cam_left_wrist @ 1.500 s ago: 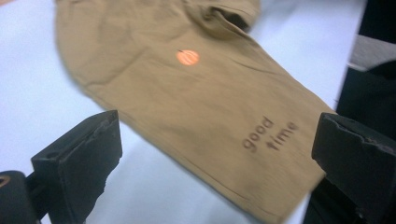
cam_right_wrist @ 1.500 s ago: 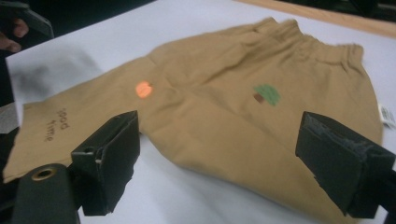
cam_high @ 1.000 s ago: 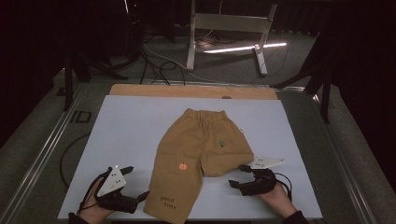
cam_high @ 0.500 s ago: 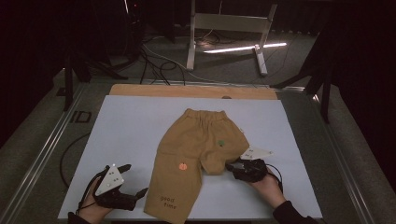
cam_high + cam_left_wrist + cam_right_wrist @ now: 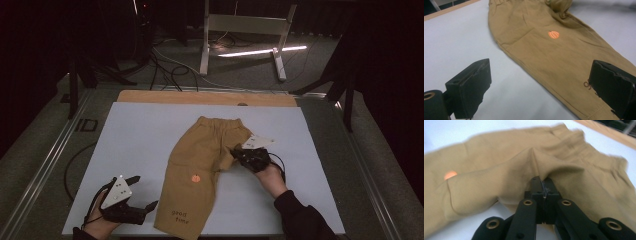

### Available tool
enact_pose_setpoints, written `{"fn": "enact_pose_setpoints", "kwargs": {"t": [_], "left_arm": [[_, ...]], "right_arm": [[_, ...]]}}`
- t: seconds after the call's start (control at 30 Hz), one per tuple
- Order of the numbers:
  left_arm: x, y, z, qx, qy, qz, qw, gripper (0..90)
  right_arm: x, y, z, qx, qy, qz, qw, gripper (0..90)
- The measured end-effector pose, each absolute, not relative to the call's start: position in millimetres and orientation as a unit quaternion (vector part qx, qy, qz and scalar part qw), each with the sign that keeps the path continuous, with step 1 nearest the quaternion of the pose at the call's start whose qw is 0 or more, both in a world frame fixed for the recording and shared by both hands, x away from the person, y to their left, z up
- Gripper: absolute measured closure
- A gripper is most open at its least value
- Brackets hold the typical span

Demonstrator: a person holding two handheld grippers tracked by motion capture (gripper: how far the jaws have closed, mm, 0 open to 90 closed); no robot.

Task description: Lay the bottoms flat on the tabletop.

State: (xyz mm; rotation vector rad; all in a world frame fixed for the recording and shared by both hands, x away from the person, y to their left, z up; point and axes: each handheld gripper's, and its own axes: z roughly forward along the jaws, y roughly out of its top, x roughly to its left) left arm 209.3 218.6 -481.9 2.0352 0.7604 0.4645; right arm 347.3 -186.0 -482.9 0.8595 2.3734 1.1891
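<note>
Right gripper view showed your right gripper (image 5: 543,185) clamped on the tan shorts (image 5: 499,177), now folding the leg across; left gripper (image 5: 544,85) waited wide beside the hem.

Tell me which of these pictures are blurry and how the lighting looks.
Right gripper view: the tan shorts are smeared, while the right gripper looks sharper. Left gripper view: crisp, evenly lit, pumpkin patch clear. High view: dim, dark surroundings, bright strip light on the floor.

Left hand-held gripper (image 5: 145,206) sits low at the near left, jaws spread wide, hand wrapped behind it. Right hand-held gripper (image 5: 239,154) reaches in at centre right, jaws pinched tight on cloth (image 5: 506,167), dark sleeve (image 5: 300,220) trailing near.
</note>
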Motion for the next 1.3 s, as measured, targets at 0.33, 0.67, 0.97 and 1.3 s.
{"fn": "enact_pose_setpoints", "kwargs": {"t": [0.33, 0.67, 0.97, 1.3], "left_arm": [[209, 220, -482, 0.819, 0.305, 0.185, 0.450, 5.6], [209, 221, -484, 0.819, 0.307, 0.182, 0.449, 5.6], [209, 221, -483, 0.819, 0.308, 0.185, 0.449, 5.6], [210, 219, -484, 0.822, 0.306, 0.183, 0.444, 5.7]], "right_arm": [[368, -125, -469, 0.258, 0.847, 0.446, 0.130, 77.7], [373, -100, -502, 0.265, 0.879, 0.388, 0.085, 44.9], [365, -135, -458, 0.265, 0.853, 0.431, 0.127, 42.3], [361, -195, -479, 0.317, 0.843, 0.413, 0.138, 49.5]]}}
